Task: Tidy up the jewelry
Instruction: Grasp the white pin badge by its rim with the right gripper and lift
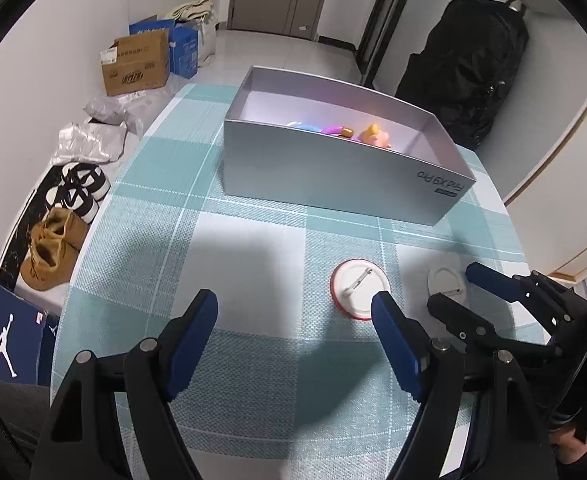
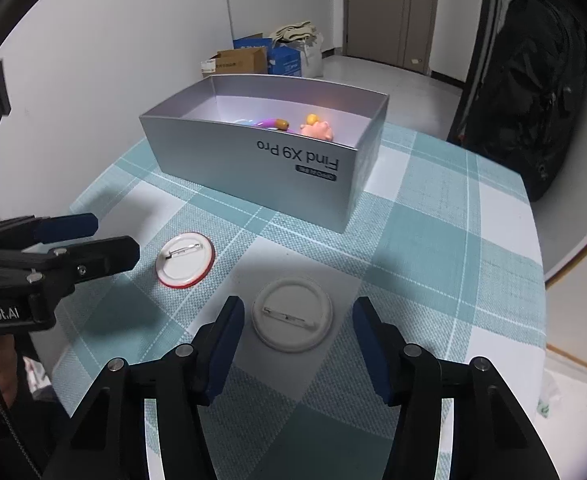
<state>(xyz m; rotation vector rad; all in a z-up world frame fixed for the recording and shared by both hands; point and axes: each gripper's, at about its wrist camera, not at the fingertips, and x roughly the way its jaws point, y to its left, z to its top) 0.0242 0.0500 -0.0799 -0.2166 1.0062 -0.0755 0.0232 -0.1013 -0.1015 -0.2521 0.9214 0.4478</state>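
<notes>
Right gripper (image 2: 298, 344), jaws wide, straddles the white badge (image 2: 292, 314) lying pin-up, while the wide left gripper (image 1: 295, 316) is nearer the red-rimmed badge (image 1: 355, 290).

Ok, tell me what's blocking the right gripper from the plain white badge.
Nothing visible. The white badge lies pin-side up on the tablecloth, just ahead of the open right gripper; only bare cloth lies between the fingers.

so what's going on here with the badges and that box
A person holds a gripper in each hand over a checked tablecloth. Two pin badges lie face down: the right gripper is open around the white badge, the left gripper open near the red-rimmed badge. A few colourful trinkets sit in the silver box.
</notes>
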